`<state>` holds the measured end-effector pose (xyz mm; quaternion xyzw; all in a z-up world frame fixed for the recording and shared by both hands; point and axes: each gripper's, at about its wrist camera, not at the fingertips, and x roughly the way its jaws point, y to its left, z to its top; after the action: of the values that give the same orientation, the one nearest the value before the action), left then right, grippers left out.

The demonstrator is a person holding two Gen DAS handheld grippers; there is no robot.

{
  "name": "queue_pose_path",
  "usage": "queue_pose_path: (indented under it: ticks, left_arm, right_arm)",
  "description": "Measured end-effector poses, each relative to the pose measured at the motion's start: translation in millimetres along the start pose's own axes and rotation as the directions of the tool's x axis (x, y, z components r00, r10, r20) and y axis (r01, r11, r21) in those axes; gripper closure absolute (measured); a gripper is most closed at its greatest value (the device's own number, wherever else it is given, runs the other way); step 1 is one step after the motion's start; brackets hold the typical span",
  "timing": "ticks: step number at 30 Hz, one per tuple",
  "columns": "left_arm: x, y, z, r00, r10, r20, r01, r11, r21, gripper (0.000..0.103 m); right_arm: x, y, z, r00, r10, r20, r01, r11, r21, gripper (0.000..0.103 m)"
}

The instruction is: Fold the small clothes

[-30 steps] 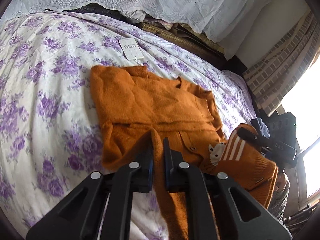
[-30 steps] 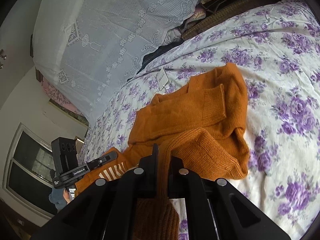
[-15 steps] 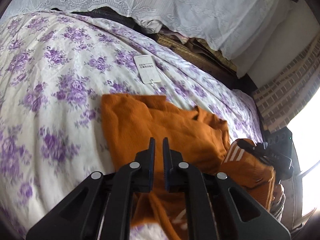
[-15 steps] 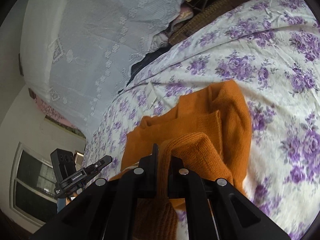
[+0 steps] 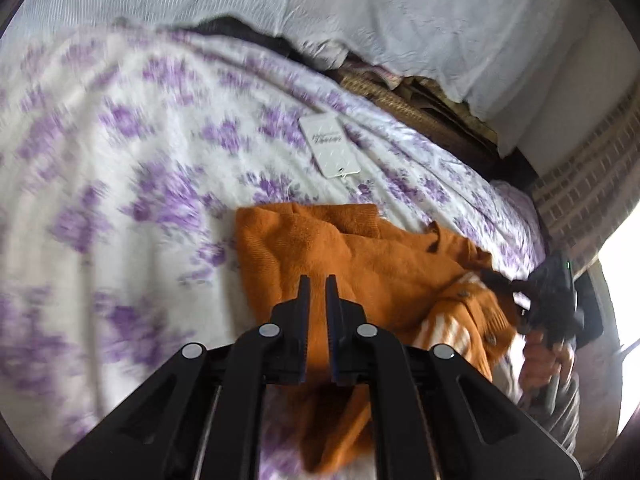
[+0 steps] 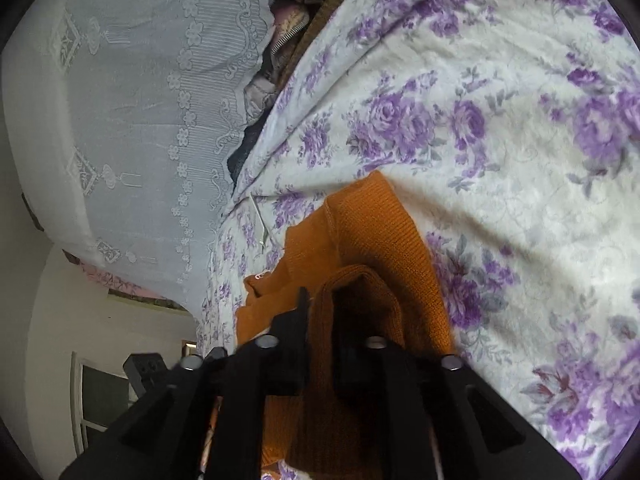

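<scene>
Orange knitted cardigan (image 5: 360, 256) with white stripes was seen lying bunched on the purple-flowered white bedspread (image 5: 120, 168), near a white paper tag (image 5: 330, 146). A fold of its knit was clamped between the closed fingers of the left gripper (image 5: 317, 280). The right gripper (image 6: 332, 300) was opening, a ribbed edge of the cardigan still draped between its fingers.

Home bedroom, bed under white quilt printed with purple flowers (image 5: 132, 152), white lace-embroidered cover (image 6: 132, 92) draped over bedding at the head, brown checked curtain (image 5: 588, 188) beside bright window (image 5: 628, 280).
</scene>
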<state>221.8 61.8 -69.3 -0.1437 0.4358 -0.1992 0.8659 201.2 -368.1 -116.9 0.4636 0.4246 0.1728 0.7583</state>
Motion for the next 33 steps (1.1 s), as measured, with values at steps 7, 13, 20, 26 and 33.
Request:
queue_pose_path:
  ticks: [7, 13, 20, 26, 33]
  left_arm:
    - [-53, -18, -48, 0.985, -0.163, -0.057, 0.164, 0.986, 0.018, 0.081]
    - [-9, -58, -98, 0.952, -0.182, -0.247, 0.195, 0.980, 0.029, 0.068]
    - [3, -78, -99, 0.971, -0.116, -0.208, 0.133, 0.989, 0.066, 0.061]
    - [-6, -72, -68, 0.979, -0.135, -0.154, 0.142, 0.989, 0.032, 0.099]
    - [-18, -65, -17, 0.989, -0.139, -0.051, 0.139, 0.990, -0.005, 0.098]
  right_arm:
    - [-19, 15, -6, 0.999, -0.006, 0.032, 0.008, 0.998, -0.062, 0.062]
    - [-17, 17, -13, 1.000, -0.017, 0.023, 0.019, 0.997, -0.071, 0.062]
    - [-22, 16, -13, 1.000, -0.017, 0.023, 0.019, 0.996, -0.088, 0.062]
    - [-27, 21, -14, 0.999, -0.021, 0.034, 0.024, 0.993, -0.116, 0.070]
    - [-27, 22, -13, 0.999, -0.029, 0.041, 0.034, 0.992, -0.121, 0.085]
